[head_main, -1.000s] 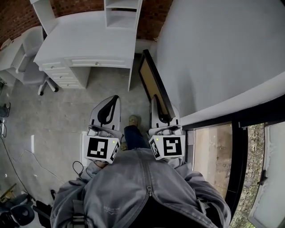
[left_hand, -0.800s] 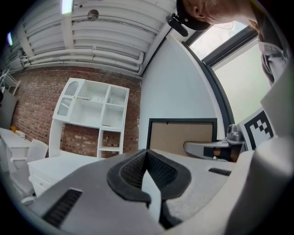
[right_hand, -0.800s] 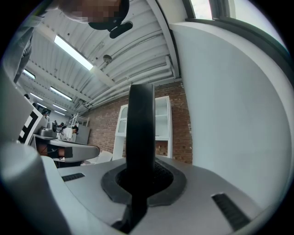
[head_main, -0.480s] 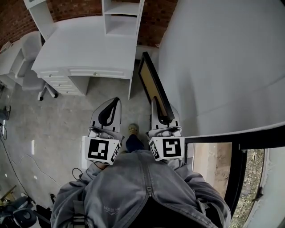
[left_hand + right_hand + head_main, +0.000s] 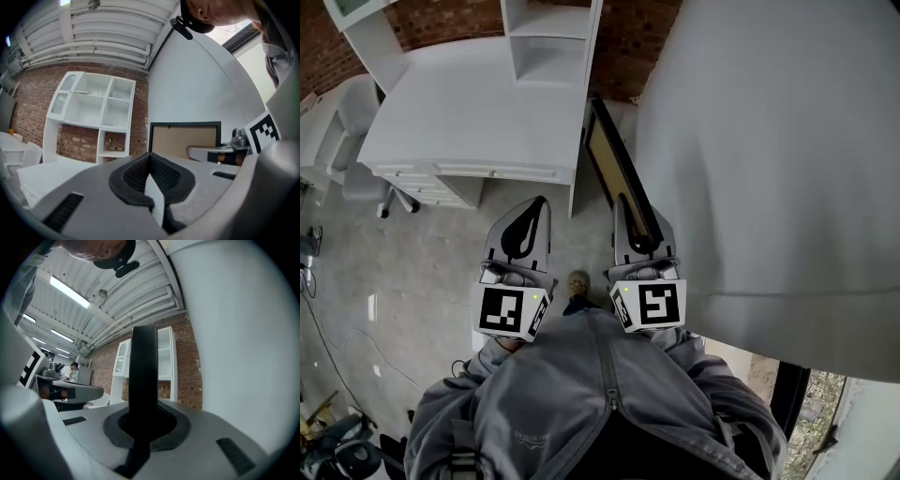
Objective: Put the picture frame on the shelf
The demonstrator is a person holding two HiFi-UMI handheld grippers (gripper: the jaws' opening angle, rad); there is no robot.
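Right gripper (image 5: 626,204): its fingers (image 5: 172,426) are clamped on the edge of the black picture frame with the brown backing board (image 5: 607,157).
Left gripper (image 5: 536,208): its fingers (image 5: 133,174) are pressed together with nothing between them; it is level with the right gripper and just beside it.
Picture frame: it stands on edge and reaches forward from the right gripper, in the gap between the white counter (image 5: 478,103) and the curved white wall (image 5: 769,141). Its brown back faces the left gripper. It is not on the shelf.
White shelf unit (image 5: 548,42): it sits at the back of the counter against the red brick wall (image 5: 628,37), and the compartments I can see are bare.
Below: grey concrete floor (image 5: 422,253), with the person's grey jacket (image 5: 600,403) nearest the camera.
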